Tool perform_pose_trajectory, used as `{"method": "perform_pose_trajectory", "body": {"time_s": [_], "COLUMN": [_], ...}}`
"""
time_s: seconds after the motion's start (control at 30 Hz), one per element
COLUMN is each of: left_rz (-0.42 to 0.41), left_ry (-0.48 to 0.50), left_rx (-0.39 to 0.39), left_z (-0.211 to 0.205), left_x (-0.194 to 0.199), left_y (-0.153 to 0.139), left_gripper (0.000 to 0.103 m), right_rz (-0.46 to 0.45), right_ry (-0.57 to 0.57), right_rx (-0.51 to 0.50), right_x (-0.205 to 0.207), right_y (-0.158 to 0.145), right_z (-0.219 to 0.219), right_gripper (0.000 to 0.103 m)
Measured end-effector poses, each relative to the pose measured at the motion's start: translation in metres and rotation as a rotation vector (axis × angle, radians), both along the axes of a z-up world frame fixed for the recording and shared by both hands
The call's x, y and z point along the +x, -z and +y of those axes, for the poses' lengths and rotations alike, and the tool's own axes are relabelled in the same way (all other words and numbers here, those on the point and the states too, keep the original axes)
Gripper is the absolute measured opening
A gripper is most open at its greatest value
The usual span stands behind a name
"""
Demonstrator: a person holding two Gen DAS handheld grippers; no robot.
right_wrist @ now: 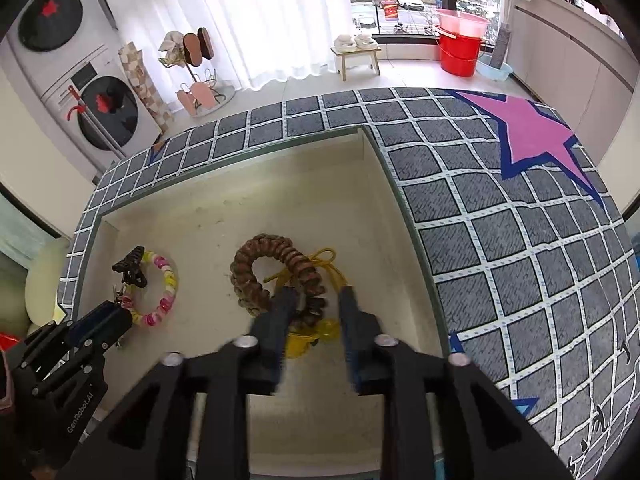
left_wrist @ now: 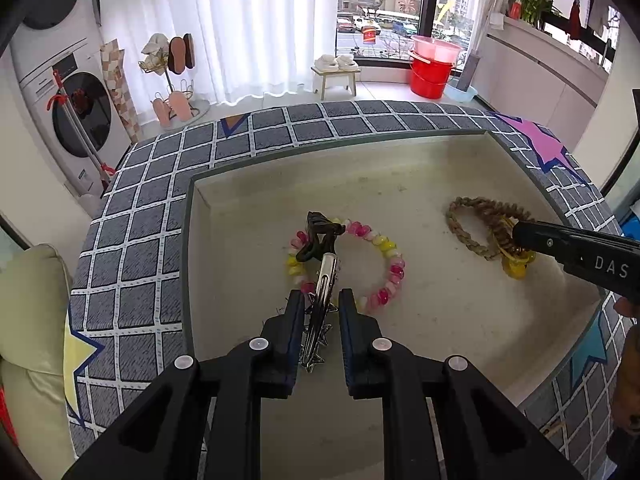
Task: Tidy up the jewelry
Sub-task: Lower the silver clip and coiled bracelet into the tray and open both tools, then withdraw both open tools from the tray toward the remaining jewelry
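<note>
Home laundry corner: stacked washing machines (left_wrist: 76, 120), slipper rack (left_wrist: 172, 80), curtains (left_wrist: 248, 28).

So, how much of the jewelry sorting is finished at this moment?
Done: the beaded bracelet and the braided bracelet lie in the tray. In hand: the left gripper holds a silver hair clip; the right gripper is open around the braided bracelet. Left: setting the clip down.

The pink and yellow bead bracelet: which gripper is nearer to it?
Left. The left gripper hangs at the bead bracelet's near edge, holding a metal hair clip over it. The right gripper is off to the side, at the braided bracelet.
</note>
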State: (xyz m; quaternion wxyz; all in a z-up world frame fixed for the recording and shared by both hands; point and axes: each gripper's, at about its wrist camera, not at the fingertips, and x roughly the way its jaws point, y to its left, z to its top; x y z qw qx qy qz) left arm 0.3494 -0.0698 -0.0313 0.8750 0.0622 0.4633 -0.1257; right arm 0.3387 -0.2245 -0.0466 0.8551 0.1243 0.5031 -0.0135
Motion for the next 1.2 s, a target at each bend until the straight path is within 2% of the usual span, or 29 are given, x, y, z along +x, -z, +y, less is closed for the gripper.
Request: {"method": "perform_pose_trajectory", "body": {"time_s": [0.13,0.23,0.33,0.67,1.03,1.07,1.1,1.13,1.2], "left_rz": [-0.008,-0.026,-0.054,-0.077,-0.119,-0.126,-0.130,-0.134,-0.187], "left_ry": [-0.009,-0.013,-0.021,-0.030,-0.048,-0.046,-0.044,-0.049,-0.063], "left_rx": [-0.006,-0.002,0.022,0.027,0.026,0.027,0.023,0.023,0.020], "left_z": [0.002,0.003,0.001,0.003,0.008,0.008,0.008,0.009,0.011], "left_x": [-0.003,-0.006,-0.010,-0.012,-0.015,-0.015,-0.016,-0.017,-0.023], "left_y": [-0.001,-0.005,-0.008,-0.015,-0.023,-0.024,-0.026,-0.027,-0.035], "left_gripper": [0.032,0.032,0.032,0.032,0.033,0.046,0.072,0.103,0.103], "right_rz": [-0.005,-0.025,-0.049,-0.104,-0.107,-0.108,-0.111,-0.114,-0.123], "right_ry": [-0.001,0.004,0.008,0.045,0.035,0.036,0.036,0.037,0.034], "right_rx": [0.045,0.084,0.114,0.155,0.171,0.172,0.172,0.172,0.175], "right_x": [-0.004,-0.010,-0.018,-0.053,-0.092,-0.094,-0.097,-0.101,-0.107], "right_y": [-0.001,-0.006,-0.013,-0.036,-0.043,-0.044,-0.045,-0.046,-0.048], "right_z": [-0.003,-0.006,-0.008,-0.015,-0.016,-0.016,-0.016,-0.016,-0.016], "right_gripper": [0.048,0.066,0.066,0.067,0.067,0.067,0.069,0.073,0.079]}}
